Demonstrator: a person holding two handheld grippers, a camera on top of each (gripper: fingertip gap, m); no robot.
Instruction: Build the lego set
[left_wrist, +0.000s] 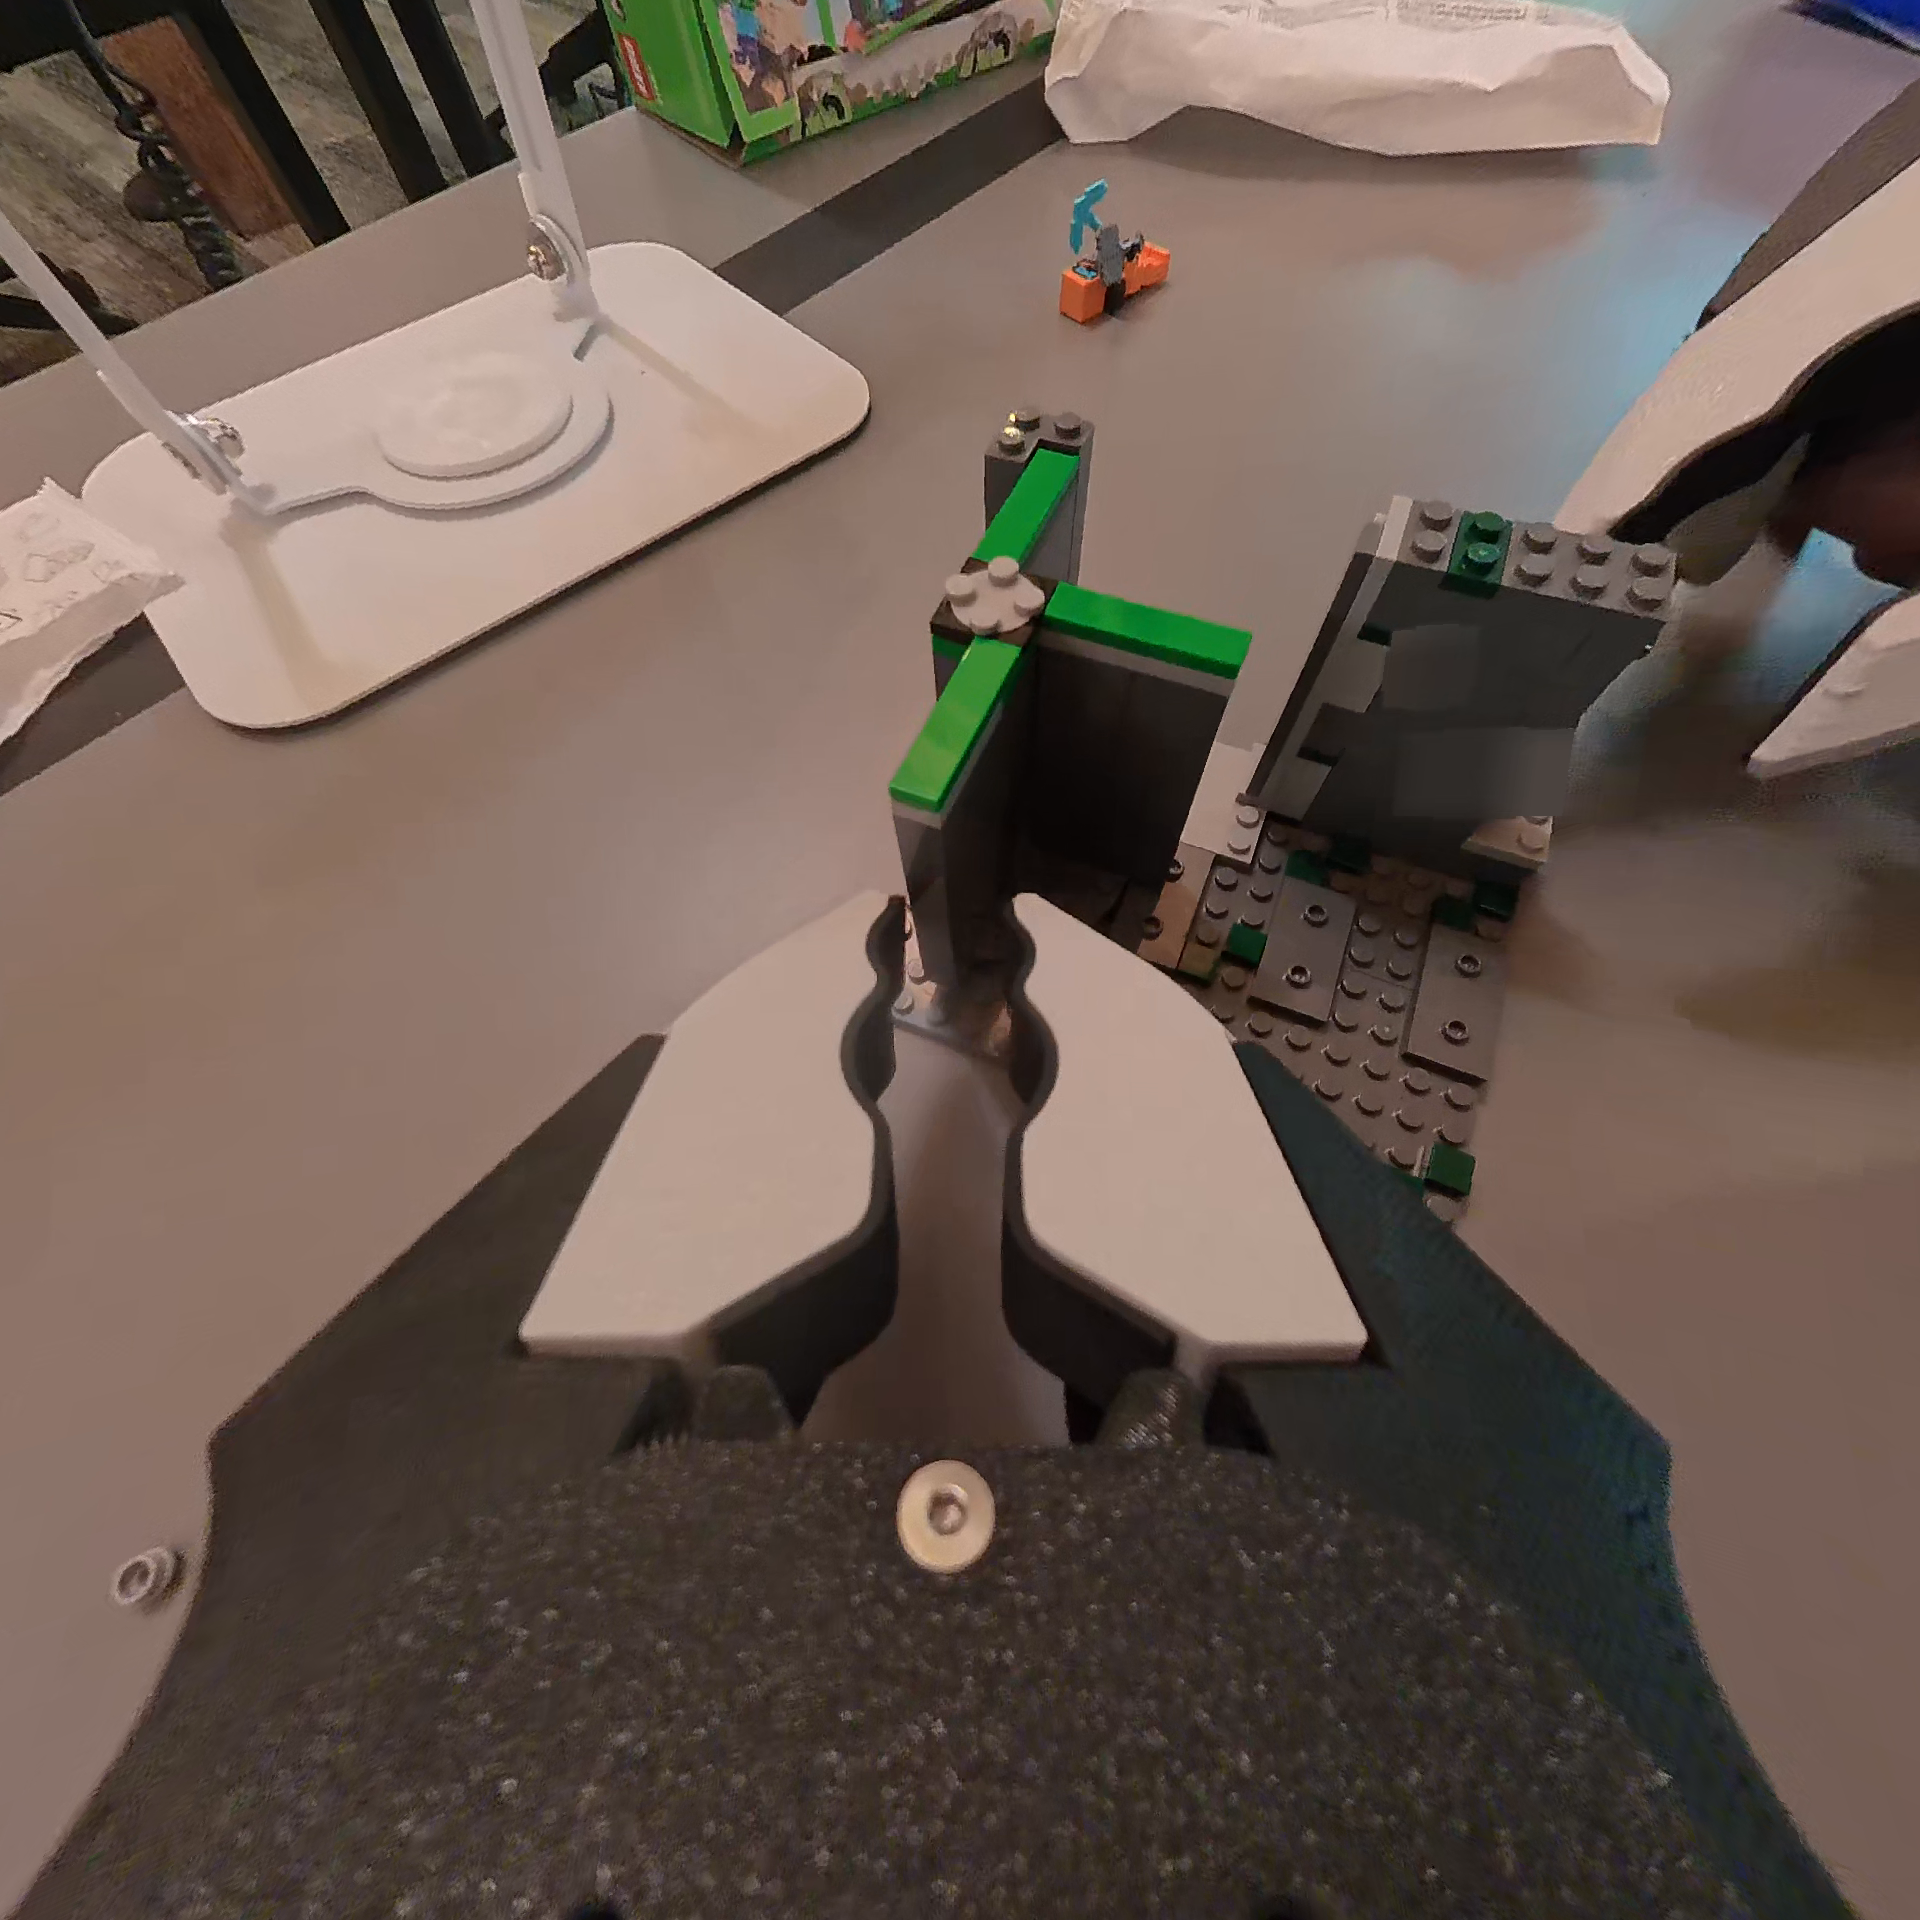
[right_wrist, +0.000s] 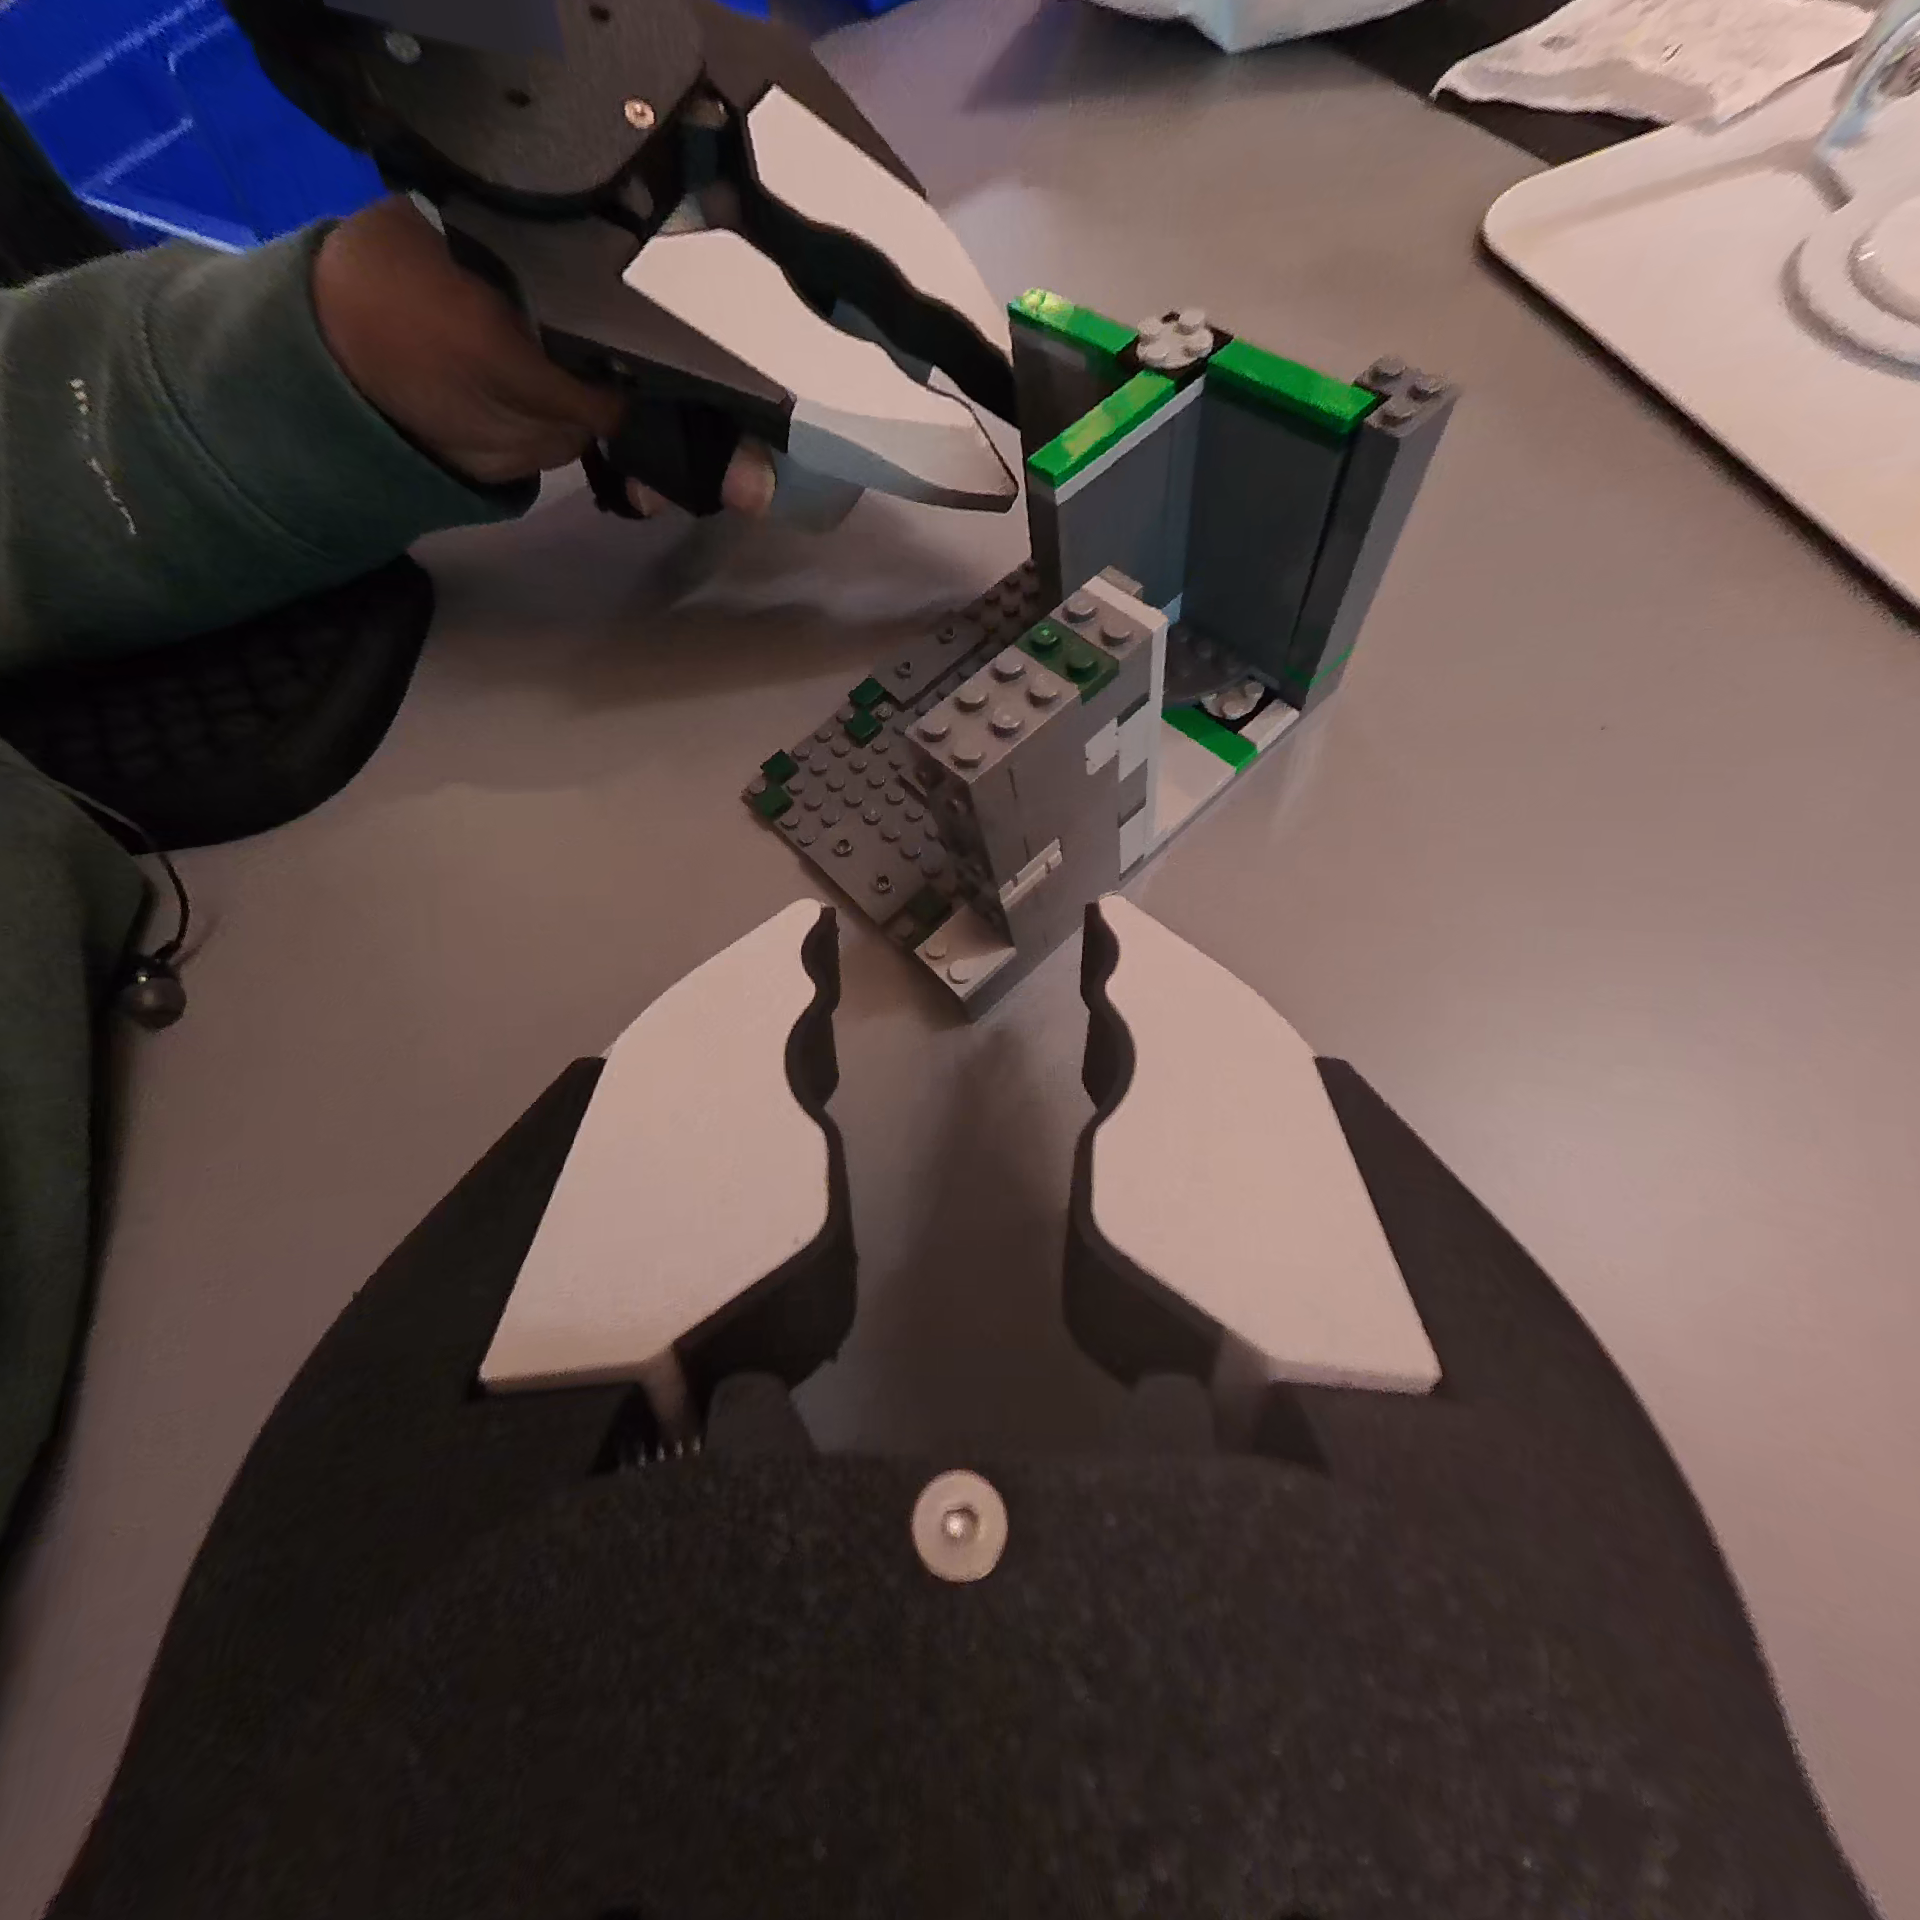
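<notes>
The lego build stands on a grey studded baseplate. It has tall dark grey walls topped with bright green tiles and a grey block tower. My left gripper is shut on the near end of one grey wall; in the right wrist view it pinches that wall from the left. My right gripper is open, its fingertips either side of the tower's near corner without touching it. It shows blurred at the right of the left wrist view.
A small orange and teal lego piece lies farther back. A white lamp base stands beside the build. A green lego box and white paper bag sit at the table's far edge. A person's green sleeve holds the left gripper. One gripper's finger ends stand about 12 cm off the other's.
</notes>
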